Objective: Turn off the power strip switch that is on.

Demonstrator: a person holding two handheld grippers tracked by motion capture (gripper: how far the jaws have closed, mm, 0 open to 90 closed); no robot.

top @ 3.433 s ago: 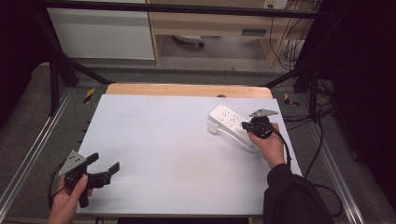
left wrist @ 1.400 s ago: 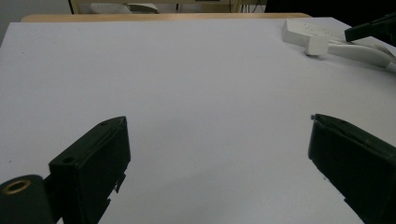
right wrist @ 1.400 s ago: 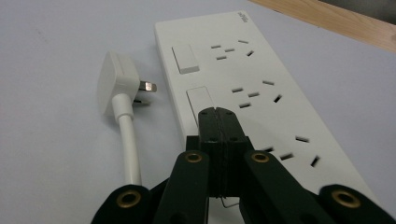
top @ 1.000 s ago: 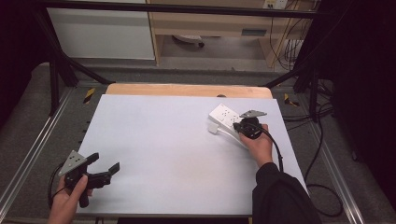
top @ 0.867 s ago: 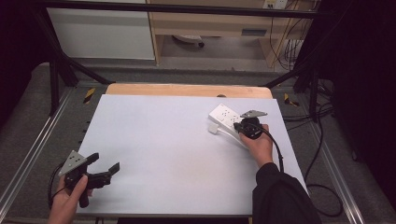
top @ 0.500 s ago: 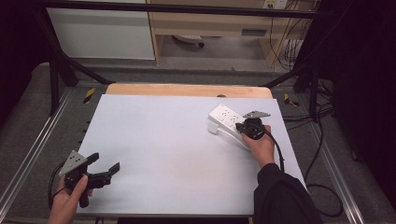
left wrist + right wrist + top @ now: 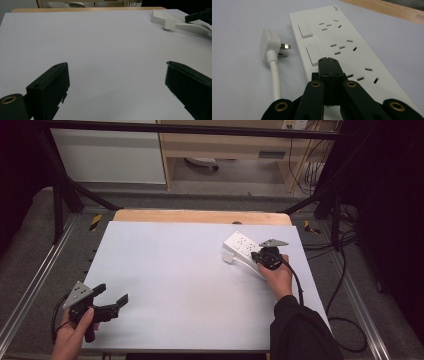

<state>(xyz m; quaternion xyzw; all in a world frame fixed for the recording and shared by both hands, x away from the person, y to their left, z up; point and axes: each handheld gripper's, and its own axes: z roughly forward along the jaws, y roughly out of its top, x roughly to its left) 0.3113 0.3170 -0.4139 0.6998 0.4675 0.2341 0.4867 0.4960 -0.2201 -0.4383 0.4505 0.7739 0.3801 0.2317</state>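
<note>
Right claw (image 7: 329, 65), jaws pressed together w/ nothing between, tip at a rocker switch on the power strip (image 7: 342, 45), far-right of the counter (image 7: 175, 270). Plug (image 7: 270, 45) lies loose beside it, not inserted. Left claw (image 7: 111, 299) spread, idle. Looks like early stage.

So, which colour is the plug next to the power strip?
White, matching the power strip; the plug shows best in the right gripper view.

Power strip (image 7: 352, 47) near end — hidden by tongs.
</note>
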